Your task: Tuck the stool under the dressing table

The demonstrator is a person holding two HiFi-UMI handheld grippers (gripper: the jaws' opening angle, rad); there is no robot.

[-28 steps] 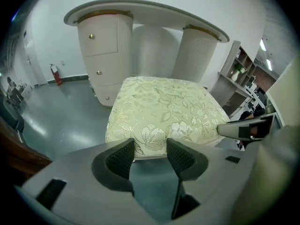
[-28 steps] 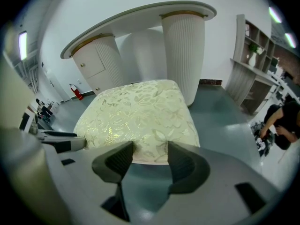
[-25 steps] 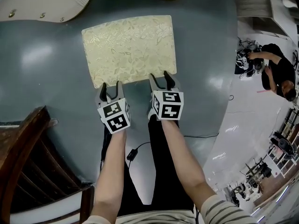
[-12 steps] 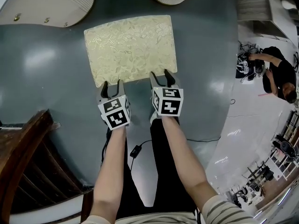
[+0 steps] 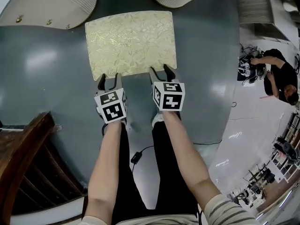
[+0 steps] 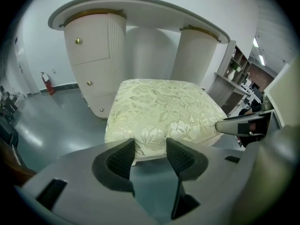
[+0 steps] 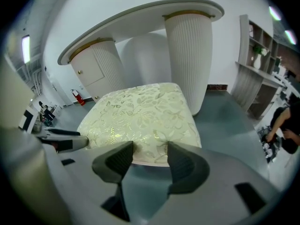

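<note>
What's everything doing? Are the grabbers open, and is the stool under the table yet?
Cream floral cushioned stool: upright on the floor, not yet under the table.
White dressing table with ribbed pedestals: drawers shut.
Left gripper: open, tips at the stool's near edge.
Right gripper: open, tips at the same edge.

Head view's top edge is cutting off the dressing table (image 5: 51, 6), so only two pedestal bases are showing. Stool (image 5: 131, 43) cushion is hiding its own legs. Left gripper (image 5: 108, 81) and right gripper (image 5: 161, 71) jaw tips are covering the stool's near edge, so touching or just short isn't readable. Wooden chair (image 5: 26, 158) is running off the lower-left corner. Person (image 5: 280, 76) at the right edge is showing too small for detail.
</note>
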